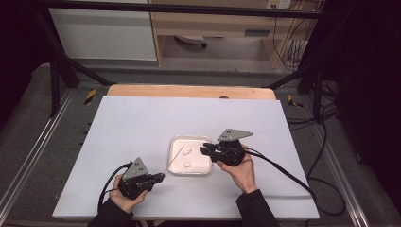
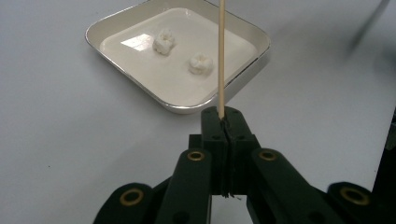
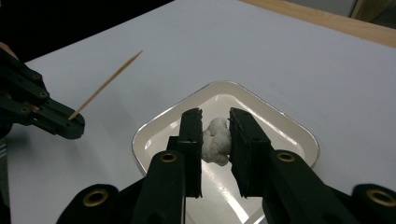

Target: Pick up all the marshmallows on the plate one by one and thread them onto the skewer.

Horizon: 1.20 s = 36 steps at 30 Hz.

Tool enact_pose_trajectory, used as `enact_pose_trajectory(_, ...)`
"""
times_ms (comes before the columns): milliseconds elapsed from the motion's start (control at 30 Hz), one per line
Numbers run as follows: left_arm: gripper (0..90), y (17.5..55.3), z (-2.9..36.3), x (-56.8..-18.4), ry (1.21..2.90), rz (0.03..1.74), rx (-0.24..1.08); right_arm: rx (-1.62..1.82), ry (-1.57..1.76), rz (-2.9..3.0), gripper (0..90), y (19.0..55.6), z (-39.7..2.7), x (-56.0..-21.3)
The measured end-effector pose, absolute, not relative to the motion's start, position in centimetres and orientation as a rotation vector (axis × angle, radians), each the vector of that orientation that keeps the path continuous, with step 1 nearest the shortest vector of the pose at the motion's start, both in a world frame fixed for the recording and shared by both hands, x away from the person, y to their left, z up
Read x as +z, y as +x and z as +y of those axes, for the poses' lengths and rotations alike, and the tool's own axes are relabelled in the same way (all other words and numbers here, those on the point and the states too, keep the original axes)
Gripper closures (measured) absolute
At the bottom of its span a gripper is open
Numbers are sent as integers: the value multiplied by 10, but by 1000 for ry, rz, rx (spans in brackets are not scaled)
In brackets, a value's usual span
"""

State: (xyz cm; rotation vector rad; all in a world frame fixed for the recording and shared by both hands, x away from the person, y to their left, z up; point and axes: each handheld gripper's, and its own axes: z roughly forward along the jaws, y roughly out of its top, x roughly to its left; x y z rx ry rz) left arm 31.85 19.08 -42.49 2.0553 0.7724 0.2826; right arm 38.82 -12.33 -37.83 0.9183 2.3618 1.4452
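A white square tray (image 1: 176, 168) lies on the table with two white lumpy pieces (image 1: 187, 151) (image 1: 187, 164) in it. They also show in the left gripper view (image 2: 164, 41) (image 2: 201, 64). My left gripper (image 1: 161, 178) (image 2: 223, 116) is shut on the base of a thin wooden skewer (image 2: 221, 56), which points over the tray's near left edge. My right gripper (image 1: 204, 150) (image 3: 215, 116) hovers over the tray's right side. Its pads press on a third white lumpy piece (image 3: 215, 140). Farther off in the right gripper view are the left gripper (image 3: 70, 123) and the skewer (image 3: 106, 84).
A white sheet (image 1: 132, 127) covers the table, with a wooden strip (image 1: 189, 91) along the far edge. Black cables (image 1: 283, 170) trail from both grippers across the sheet. A dark metal frame (image 1: 56, 71) stands around the table.
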Motion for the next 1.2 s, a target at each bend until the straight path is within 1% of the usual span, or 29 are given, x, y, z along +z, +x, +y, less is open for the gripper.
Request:
enact_pose_trajectory(600, 884, 313, 169, -426, 2024, 730, 313, 1726, 954, 2263, 754, 379, -135, -352)
enact_pose_trajectory(1200, 885, 309, 165, -426, 1987, 715, 355, 1935, 1018, 2235, 757, 390, -129, -352)
